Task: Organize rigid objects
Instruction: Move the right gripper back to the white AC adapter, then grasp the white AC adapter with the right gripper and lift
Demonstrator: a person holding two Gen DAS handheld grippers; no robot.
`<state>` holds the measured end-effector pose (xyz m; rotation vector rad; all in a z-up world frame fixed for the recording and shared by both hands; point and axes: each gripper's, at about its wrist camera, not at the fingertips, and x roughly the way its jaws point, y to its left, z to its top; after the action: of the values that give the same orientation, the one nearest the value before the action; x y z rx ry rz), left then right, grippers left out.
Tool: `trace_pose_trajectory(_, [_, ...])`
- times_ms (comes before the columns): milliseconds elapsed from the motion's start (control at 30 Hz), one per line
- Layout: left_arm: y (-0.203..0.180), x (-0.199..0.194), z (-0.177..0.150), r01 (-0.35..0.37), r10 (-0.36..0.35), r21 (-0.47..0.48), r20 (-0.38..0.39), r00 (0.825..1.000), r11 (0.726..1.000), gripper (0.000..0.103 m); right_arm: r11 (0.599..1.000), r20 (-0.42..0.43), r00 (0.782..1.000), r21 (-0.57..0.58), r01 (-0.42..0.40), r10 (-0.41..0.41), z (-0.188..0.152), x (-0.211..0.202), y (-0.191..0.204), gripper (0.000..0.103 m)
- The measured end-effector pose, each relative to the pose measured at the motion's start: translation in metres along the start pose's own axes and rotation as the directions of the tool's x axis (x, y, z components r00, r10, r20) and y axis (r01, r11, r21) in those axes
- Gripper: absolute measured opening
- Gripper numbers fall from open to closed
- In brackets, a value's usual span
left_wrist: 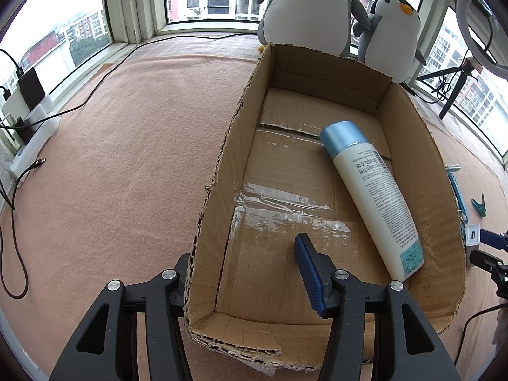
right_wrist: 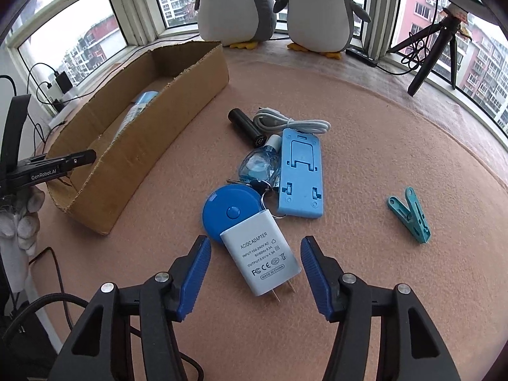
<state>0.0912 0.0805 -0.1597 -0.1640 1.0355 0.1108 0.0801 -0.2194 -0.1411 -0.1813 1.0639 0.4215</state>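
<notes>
One pink felt surface under everything. Next in size: open-topped cardboard box, flat on the felt, left of the loose pile. Two plush penguins upright at the window, behind the box and the pile.

Left gripper: fingers spread wide, straddling the box's near left wall, one finger outside, one inside, pinching nothing. White-gloved hand on its handle.

Right gripper: fingers spread wide, either side of the adapter, gap visible on both sides, no contact.

Inside the box: white bottle on its side along the right wall, blue cap toward the far end.

Still out on the felt, clustered just right of the box:
- blue phone stand, flat
- grey AC/DC adapter, prongs toward the camera, overlapping the round blue tape measure
- black cylinder, beside a coiled white cable
- small blue bottle, against the stand's left edge
- keys on a ring, between the tape measure and the stand

Teal clothespin alone, well apart to the right.
</notes>
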Motion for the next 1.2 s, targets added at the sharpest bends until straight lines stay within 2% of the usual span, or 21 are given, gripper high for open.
trace_pose_trajectory(133, [0.0, 0.0, 0.0, 0.0, 0.0, 0.0, 0.0, 1.0, 1.0, 0.056, 1.0, -0.012, 1.0, 0.004, 0.009, -0.009, 0.0, 0.004, -0.003, 0.045])
trace_pose_trajectory(333, [0.0, 0.0, 0.0, 0.0, 0.0, 0.0, 0.0, 1.0, 1.0, 0.056, 1.0, -0.015, 1.0, 0.008, 0.008, -0.008, 0.001, 0.005, -0.004, 0.042])
trace_pose_trajectory(500, [0.0, 0.0, 0.0, 0.0, 0.0, 0.0, 0.0, 1.0, 1.0, 0.056, 1.0, -0.007, 1.0, 0.03, 0.002, -0.001, 0.0, 0.002, -0.007, 0.034])
trace_pose_trajectory(900, [0.0, 0.0, 0.0, 0.001, -0.001, 0.0, 0.0, 1.0, 1.0, 0.056, 0.997, 0.045, 0.999, 0.074, 0.004, -0.007, 0.007, -0.016, -0.007, 0.034])
trace_pose_trajectory(1200, [0.0, 0.0, -0.001, 0.001, -0.001, -0.001, 0.0, 1.0, 1.0, 0.056, 0.996, 0.158, 0.986, 0.061, -0.062, 0.052, 0.05, -0.042, 0.021, 0.034])
